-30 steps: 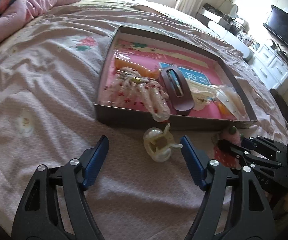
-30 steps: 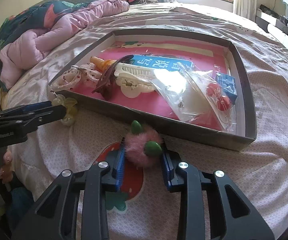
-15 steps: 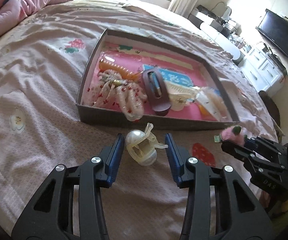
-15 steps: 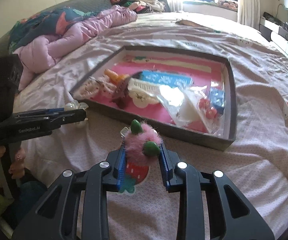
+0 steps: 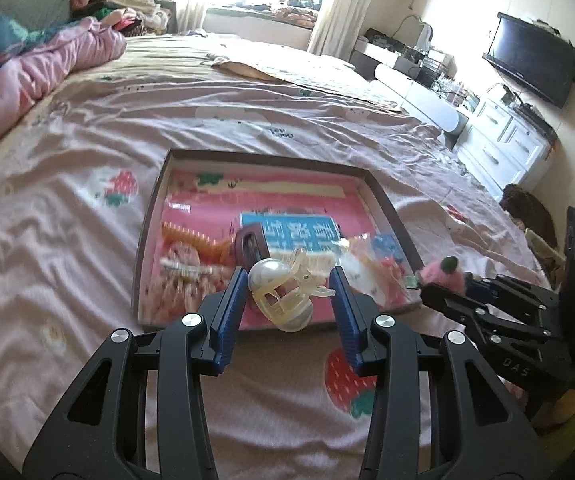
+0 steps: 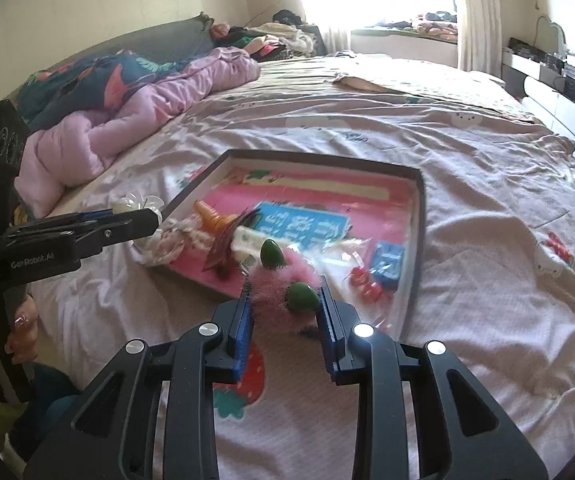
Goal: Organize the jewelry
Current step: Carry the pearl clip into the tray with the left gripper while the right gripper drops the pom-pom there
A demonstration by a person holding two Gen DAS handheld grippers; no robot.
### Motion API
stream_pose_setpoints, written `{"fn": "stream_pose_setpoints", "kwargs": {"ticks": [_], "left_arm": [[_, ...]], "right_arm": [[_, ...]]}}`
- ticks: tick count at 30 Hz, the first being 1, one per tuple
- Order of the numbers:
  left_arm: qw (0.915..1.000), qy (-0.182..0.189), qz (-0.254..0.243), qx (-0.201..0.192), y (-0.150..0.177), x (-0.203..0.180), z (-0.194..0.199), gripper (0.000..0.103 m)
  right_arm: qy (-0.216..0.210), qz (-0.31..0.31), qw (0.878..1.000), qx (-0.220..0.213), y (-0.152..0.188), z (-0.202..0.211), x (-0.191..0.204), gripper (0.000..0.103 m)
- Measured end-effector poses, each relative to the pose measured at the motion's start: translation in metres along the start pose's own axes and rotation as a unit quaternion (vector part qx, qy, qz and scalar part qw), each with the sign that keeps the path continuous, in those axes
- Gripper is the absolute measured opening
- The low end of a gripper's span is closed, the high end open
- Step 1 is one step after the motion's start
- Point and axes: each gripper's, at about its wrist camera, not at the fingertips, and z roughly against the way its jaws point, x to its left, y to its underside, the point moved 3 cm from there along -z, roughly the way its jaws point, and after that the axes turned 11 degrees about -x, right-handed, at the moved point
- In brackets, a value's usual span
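A shallow grey box [image 5: 149, 216] with a pink floor lies on the bed; it also shows in the right wrist view [image 6: 420, 216]. It holds an orange comb [image 5: 191, 236], a brown clip [image 5: 249, 244], a blue card [image 5: 287, 228] and small bags. My left gripper [image 5: 287, 286] is shut on a clear pearl claw clip [image 5: 281, 294] and holds it above the box's near edge. My right gripper [image 6: 285, 300] is shut on a pink fluffy hair tie with green beads [image 6: 283, 286], lifted near the box's near right corner.
The pink bedsheet [image 5: 87, 140] has strawberry prints [image 5: 347, 376]. A pink quilt [image 6: 135, 120] is piled at the far left. White drawers [image 5: 499, 148] and a TV [image 5: 531, 64] stand to the right of the bed.
Both grippers have risen off the bed with their items. The left closed on the pearl claw clip and lifted it; the right lifted the pink hair tie.
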Motion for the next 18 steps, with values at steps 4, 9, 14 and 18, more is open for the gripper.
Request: {"fn": "stream_pose_setpoints", "kwargs": {"ticks": [4, 9, 14, 18], "left_arm": [[0.9998, -0.013, -0.012, 0.0, -0.01, 0.001, -0.016, 0.034], [0.9995, -0.025, -0.018, 0.007, -0.013, 0.008, -0.033, 0.034], [0.9989, -0.038, -0.018, 0.02, -0.01, 0.018, -0.05, 0.034], [0.9984, -0.046, -0.015, 0.028, -0.007, 0.026, -0.061, 0.034]], "right_arm": [[0.017, -0.003, 1.0, -0.003, -0.006, -0.01, -0.012, 0.027], [0.037, -0.011, 0.999, -0.003, -0.013, -0.026, -0.028, 0.028], [0.046, -0.013, 0.999, 0.005, -0.016, -0.046, -0.036, 0.028], [0.042, -0.009, 0.999, 0.015, -0.015, -0.06, -0.032, 0.028]]}}
